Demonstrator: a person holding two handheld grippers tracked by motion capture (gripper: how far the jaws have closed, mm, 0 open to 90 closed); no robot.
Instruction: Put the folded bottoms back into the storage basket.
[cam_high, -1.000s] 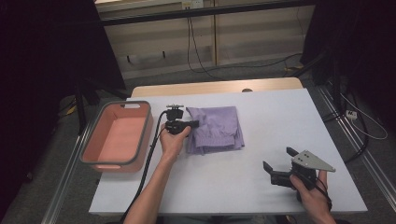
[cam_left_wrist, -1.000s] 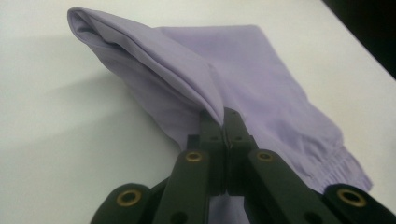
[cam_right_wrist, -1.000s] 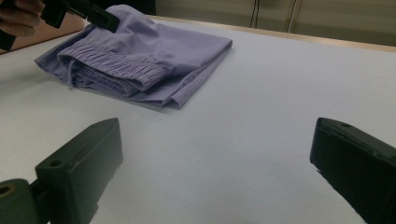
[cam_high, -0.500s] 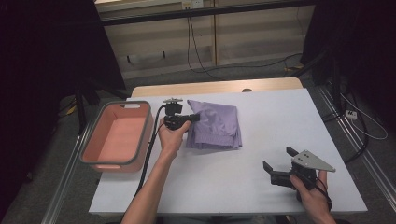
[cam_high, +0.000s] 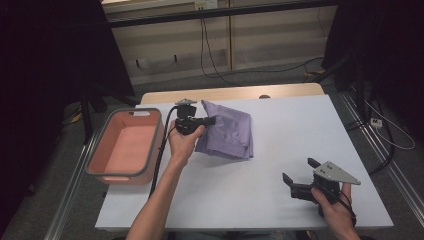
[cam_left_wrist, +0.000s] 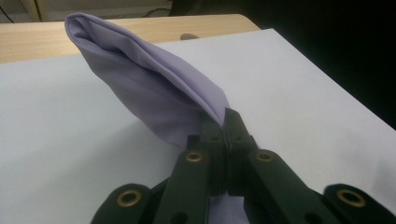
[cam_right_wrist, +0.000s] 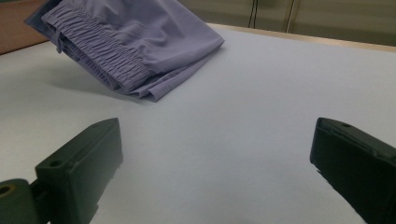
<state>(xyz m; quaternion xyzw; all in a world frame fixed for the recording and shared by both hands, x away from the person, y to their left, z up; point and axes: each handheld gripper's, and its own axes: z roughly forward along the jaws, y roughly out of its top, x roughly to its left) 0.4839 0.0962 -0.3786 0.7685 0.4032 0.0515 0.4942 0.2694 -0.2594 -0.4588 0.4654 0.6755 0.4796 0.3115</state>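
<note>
Left gripper (cam_left_wrist: 224, 122) jaws clamping cloth (cam_high: 227, 131) edge, lifting it off tabletop (cam_high: 280, 150). Right gripper (cam_high: 300, 180) idling, jaws open, empty. Next, likely: carrying cloth to bin (cam_high: 100, 162), clearing rim.

A white table (cam_high: 280, 165) with a wooden far edge stands before a pale wall (cam_high: 280, 40) with dangling cables (cam_high: 212, 55).
</note>
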